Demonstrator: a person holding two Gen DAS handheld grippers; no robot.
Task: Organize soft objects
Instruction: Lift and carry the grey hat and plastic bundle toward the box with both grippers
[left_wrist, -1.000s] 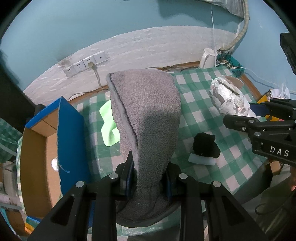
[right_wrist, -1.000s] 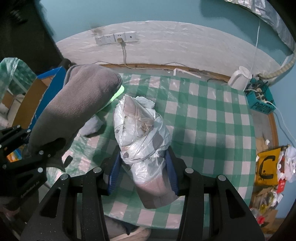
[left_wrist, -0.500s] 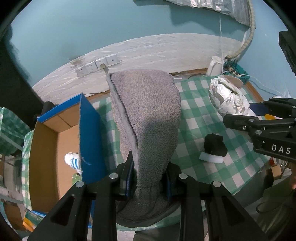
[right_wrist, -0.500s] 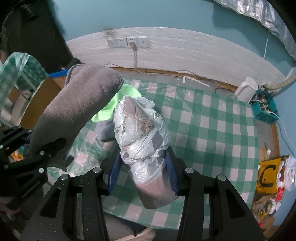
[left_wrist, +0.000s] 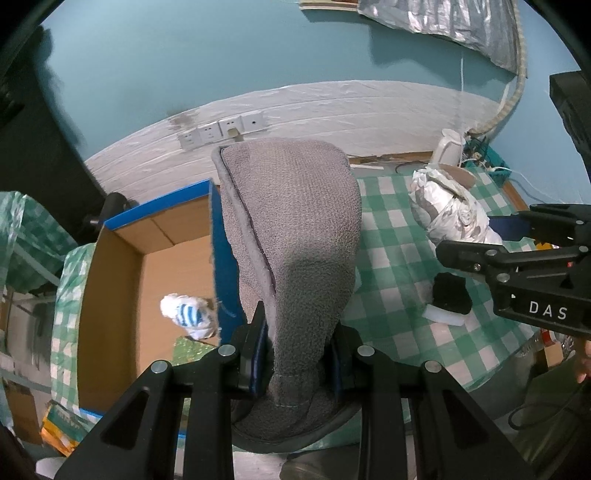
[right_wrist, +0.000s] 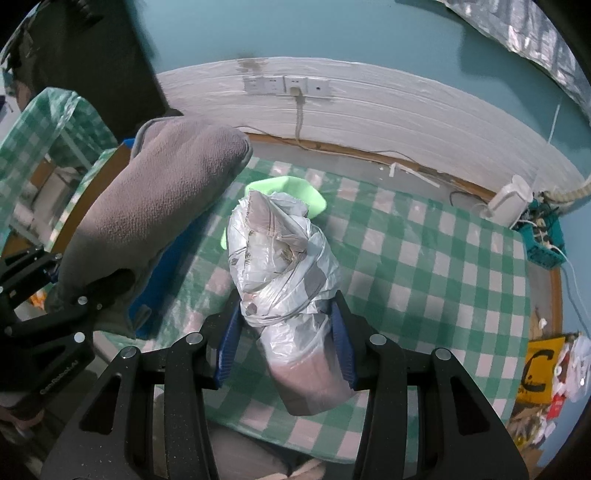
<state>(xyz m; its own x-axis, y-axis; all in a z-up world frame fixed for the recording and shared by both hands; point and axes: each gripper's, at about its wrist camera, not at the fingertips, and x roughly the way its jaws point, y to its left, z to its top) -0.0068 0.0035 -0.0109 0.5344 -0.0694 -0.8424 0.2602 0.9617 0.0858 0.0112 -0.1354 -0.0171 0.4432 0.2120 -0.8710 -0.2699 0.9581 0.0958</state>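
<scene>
My left gripper (left_wrist: 297, 343) is shut on a grey fleece slipper (left_wrist: 295, 236) and holds it above the table's left edge, beside the open cardboard box (left_wrist: 110, 288). The slipper also shows in the right wrist view (right_wrist: 155, 206). My right gripper (right_wrist: 286, 328) is shut on a bundle wrapped in a white plastic bag (right_wrist: 280, 266), held above the green checked table (right_wrist: 424, 273). The bundle also shows in the left wrist view (left_wrist: 447, 210). A green cloth (right_wrist: 291, 188) lies on the table behind the bundle.
The box has a blue outside and holds a white and blue striped item (left_wrist: 186, 317). A black item on a white block (left_wrist: 450, 301) lies on the table. A white kettle (right_wrist: 511, 201) and a teal basket (right_wrist: 543, 240) stand at the far right corner.
Both grippers have moved left with their loads. The open box has come further into the left wrist view, and its inside now shows. The grips have not changed.
</scene>
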